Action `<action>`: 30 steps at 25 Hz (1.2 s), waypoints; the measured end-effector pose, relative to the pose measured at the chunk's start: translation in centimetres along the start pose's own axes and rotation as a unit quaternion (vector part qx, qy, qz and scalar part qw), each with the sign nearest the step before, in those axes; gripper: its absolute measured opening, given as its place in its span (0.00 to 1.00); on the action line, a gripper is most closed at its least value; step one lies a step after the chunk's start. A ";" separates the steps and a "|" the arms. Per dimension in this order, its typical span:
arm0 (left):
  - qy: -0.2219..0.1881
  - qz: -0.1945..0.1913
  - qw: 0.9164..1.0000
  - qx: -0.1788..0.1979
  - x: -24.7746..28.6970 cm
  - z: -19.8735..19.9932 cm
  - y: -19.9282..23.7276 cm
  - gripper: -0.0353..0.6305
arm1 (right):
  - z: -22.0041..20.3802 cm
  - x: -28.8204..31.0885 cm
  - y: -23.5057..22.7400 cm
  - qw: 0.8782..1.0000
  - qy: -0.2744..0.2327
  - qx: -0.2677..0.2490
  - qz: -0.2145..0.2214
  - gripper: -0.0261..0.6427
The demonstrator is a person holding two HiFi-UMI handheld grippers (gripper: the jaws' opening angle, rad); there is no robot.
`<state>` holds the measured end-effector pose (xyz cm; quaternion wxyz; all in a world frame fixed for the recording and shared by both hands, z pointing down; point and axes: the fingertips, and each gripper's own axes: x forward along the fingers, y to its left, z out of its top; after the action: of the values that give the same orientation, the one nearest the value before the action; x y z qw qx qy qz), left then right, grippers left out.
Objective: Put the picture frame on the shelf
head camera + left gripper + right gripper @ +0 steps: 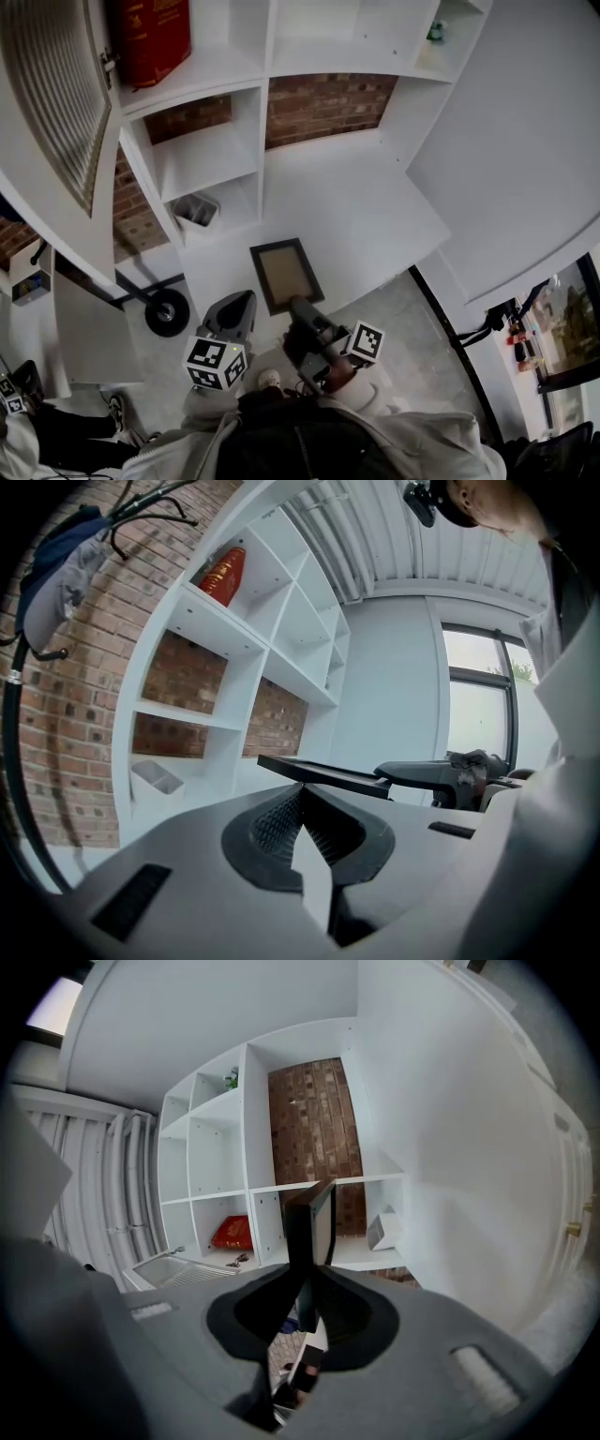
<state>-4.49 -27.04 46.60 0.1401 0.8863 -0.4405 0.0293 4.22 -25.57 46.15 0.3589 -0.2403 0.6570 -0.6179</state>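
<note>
A dark picture frame (286,274) with a tan middle is held flat and out in front of me, towards the white shelf unit (347,197). My right gripper (304,309) is shut on its near edge. In the right gripper view the frame (310,1227) stands edge-on between the jaws of the right gripper (307,1283). My left gripper (234,315) hangs just left of the frame, shut and holding nothing. In the left gripper view the left gripper (302,797) has its jaws together, and the frame (323,774) passes to its right, gripped by the right gripper (389,782).
A red box (150,37) stands on an upper shelf at the left. A small white bin (195,211) sits in a low compartment. Brick wall (323,103) shows behind the open compartments. A black wheel (167,312) is on the floor at the left.
</note>
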 end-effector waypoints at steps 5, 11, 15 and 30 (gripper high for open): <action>0.001 0.011 1.000 -0.005 1.1 -0.2 2.1 0.06 | 0.4 2.4 -1.4 1.000 0.016 0.003 -0.007 0.14; -0.003 0.030 1.000 -0.006 1.7 0.3 3.7 0.06 | 0.5 4.7 -1.4 0.999 0.047 -0.002 -0.009 0.14; -0.011 0.047 0.999 -0.005 2.4 1.4 4.7 0.06 | 1.5 6.4 -0.8 0.998 0.063 -0.007 -0.006 0.14; -0.040 0.120 0.992 -0.012 6.0 5.3 9.4 0.06 | 5.5 14.5 0.9 0.990 0.138 -0.020 0.013 0.14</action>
<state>-8.67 -38.49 44.64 0.1282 0.8257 -0.5494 0.0054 -0.54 -39.92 42.88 0.2675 -0.1512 0.7159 -0.6270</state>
